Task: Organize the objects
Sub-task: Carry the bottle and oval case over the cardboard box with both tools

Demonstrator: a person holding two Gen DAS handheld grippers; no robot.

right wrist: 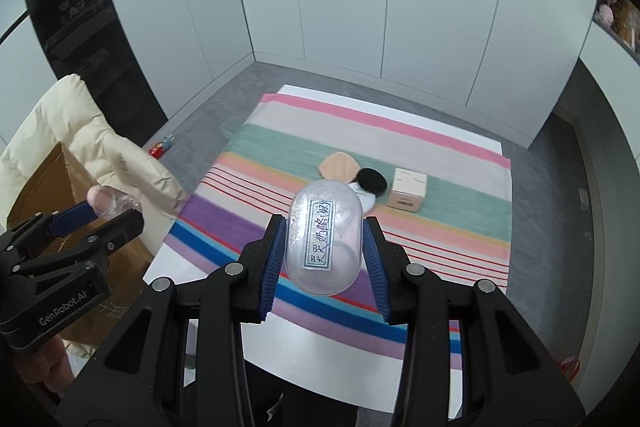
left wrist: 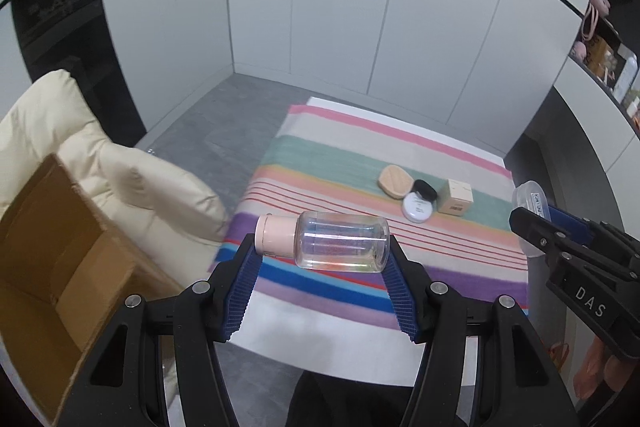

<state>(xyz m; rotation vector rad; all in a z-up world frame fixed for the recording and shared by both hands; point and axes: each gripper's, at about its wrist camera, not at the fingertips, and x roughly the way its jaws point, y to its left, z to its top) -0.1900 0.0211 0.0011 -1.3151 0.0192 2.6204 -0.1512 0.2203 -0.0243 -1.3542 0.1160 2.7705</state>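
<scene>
Clear pink-capped bottle (left wrist: 340, 247) lies sideways, aloft; labelled clear container (right wrist: 326, 239) likewise.

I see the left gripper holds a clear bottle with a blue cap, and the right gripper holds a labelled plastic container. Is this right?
Not quite. The cap is pale pink, not blue; the left wrist view shows it. The left gripper does hold the clear bottle, and the right gripper holds the labelled plastic container.
</scene>
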